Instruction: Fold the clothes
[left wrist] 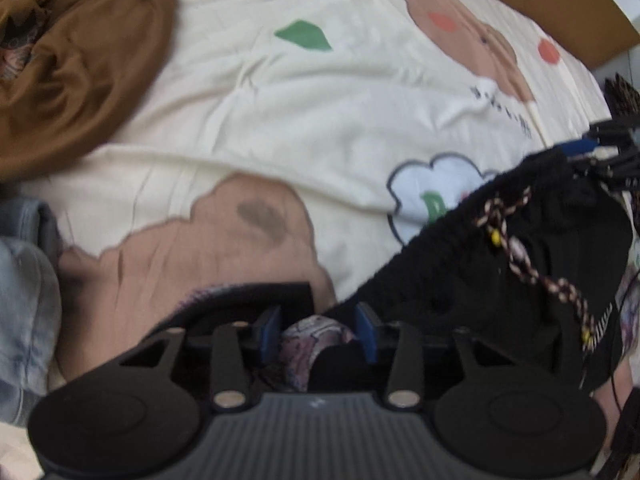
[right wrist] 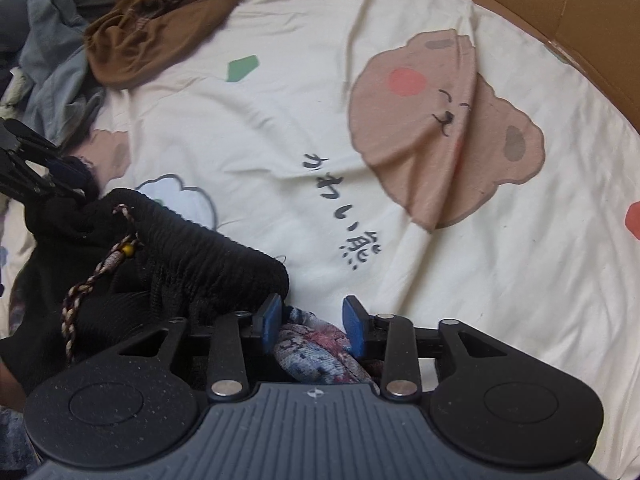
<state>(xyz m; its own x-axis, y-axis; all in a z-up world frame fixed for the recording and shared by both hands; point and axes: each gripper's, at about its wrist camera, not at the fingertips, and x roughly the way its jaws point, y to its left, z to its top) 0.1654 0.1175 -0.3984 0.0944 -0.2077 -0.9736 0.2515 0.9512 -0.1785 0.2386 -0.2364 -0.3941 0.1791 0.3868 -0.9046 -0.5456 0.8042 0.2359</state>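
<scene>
Black knitted garment [left wrist: 520, 280] with a braided cord lies on the cream bear-print sheet [left wrist: 280, 120], near the cloud print. In the left wrist view the left gripper [left wrist: 322, 330] stands half open around a patterned fold, pads apparently not pressing.

In the right wrist view the right gripper [right wrist: 312, 320] is likewise half open over patterned cloth [right wrist: 312, 356], probably releasing it to lay flat.
</scene>
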